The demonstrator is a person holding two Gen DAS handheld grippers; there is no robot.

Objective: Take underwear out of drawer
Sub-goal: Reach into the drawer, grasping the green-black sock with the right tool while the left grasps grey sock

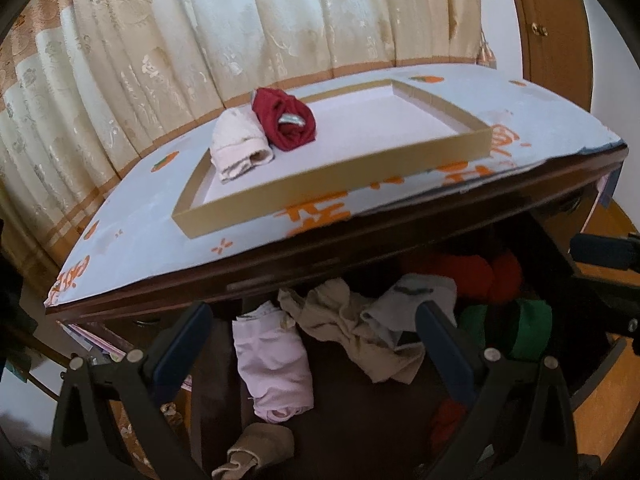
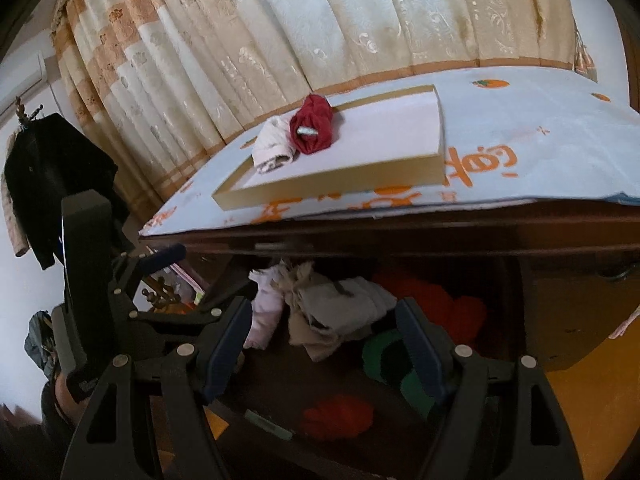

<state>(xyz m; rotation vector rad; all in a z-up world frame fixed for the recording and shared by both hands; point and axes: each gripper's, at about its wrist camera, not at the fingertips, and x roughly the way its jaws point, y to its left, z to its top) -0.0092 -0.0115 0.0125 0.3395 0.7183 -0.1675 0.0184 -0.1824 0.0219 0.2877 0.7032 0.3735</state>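
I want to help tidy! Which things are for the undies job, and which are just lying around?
For the job: open drawer, pink underwear, beige underwear, gold tray, both open hand-held grippers.
Just around: curtain, dark jacket.

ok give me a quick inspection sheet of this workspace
surface: dresser top under a pale blue cloth with orange print
job's things: open drawer with a pink piece, beige piece, grey piece; white roll and dark red roll already in the gold tray
clutter: red and green items in the drawer
grippers: left hand-held gripper and right hand-held gripper open, empty, over the drawer
cables: nothing seen
surroundings: cream curtain, dark garment hanging
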